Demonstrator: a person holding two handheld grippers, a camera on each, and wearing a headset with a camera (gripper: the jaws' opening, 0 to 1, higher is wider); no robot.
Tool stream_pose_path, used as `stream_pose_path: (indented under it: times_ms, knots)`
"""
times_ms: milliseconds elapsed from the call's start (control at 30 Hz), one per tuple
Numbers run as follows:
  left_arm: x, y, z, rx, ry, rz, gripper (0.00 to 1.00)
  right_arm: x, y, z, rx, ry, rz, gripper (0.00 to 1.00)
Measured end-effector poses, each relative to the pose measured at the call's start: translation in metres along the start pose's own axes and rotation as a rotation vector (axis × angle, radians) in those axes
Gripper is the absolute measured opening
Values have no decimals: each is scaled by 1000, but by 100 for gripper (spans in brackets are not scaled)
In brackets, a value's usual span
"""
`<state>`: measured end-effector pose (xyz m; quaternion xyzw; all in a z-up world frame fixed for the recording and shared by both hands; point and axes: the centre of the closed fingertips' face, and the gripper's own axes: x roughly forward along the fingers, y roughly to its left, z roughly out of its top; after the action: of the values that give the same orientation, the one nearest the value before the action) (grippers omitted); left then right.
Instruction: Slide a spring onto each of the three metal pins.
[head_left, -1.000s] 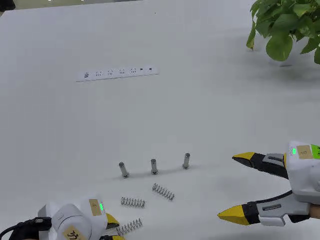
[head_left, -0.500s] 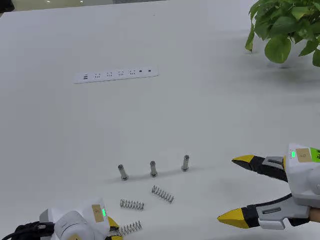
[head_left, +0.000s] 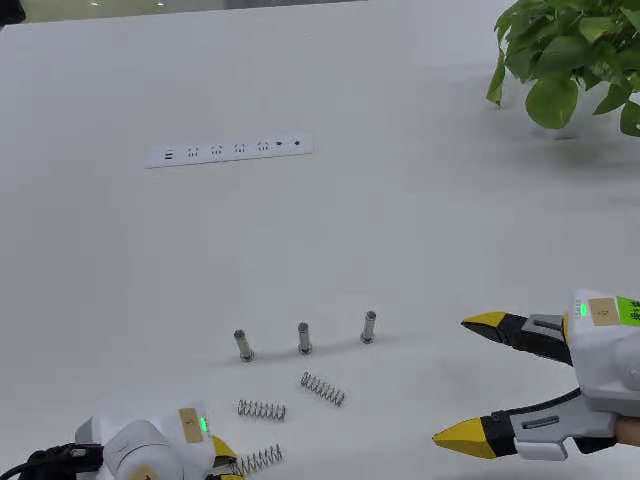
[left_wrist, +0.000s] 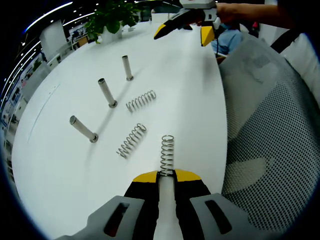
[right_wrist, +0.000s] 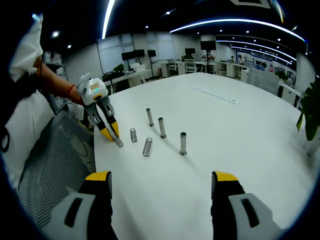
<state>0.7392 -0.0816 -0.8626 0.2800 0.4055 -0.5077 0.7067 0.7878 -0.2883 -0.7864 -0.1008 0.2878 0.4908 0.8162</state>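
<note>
My left hand-held gripper (left_wrist: 166, 174) was clenched on the near end of one spring (left_wrist: 166, 150). The jaws pinched only its last coils, so most of its length pointed free toward 12 o'clock in the left gripper view. I judged that this grip kept the far opening clear to go over a pin. Whether the spring had lifted off the counter (head_left: 400, 220) I could not tell.

In the head view, a second spring (head_left: 262, 409) lay at about 12 o'clock from that gripper and a third spring (head_left: 323, 388) at about 1 o'clock, both flat on the counter. Past them the three pins (head_left: 304, 338) stood upright in a row, apart from each other and all bare, so no spring was on yet.

My right hand-held gripper (head_left: 468, 378) was released, jaws wide and holding nothing, at 4 o'clock from the pins, probably ready to steady one. Far off, a power strip (head_left: 228, 150) lay at 11 o'clock and a plant (head_left: 565, 50) at 1 o'clock.
</note>
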Motion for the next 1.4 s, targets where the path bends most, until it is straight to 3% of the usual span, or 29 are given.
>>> stream_pose_path:
  times_ms: [800,1200,1400]
  knots:
    - [-15,-8,14,-41,-90,-1,10,3,9,13,-17,-4,14,81]
    - [-43,-3,48,-75,-224,36,10,7,20,34,-21,-32,34,80]
    - [-56,3,69,-91,-315,58,10,8,35,56,9,-80,71,76]
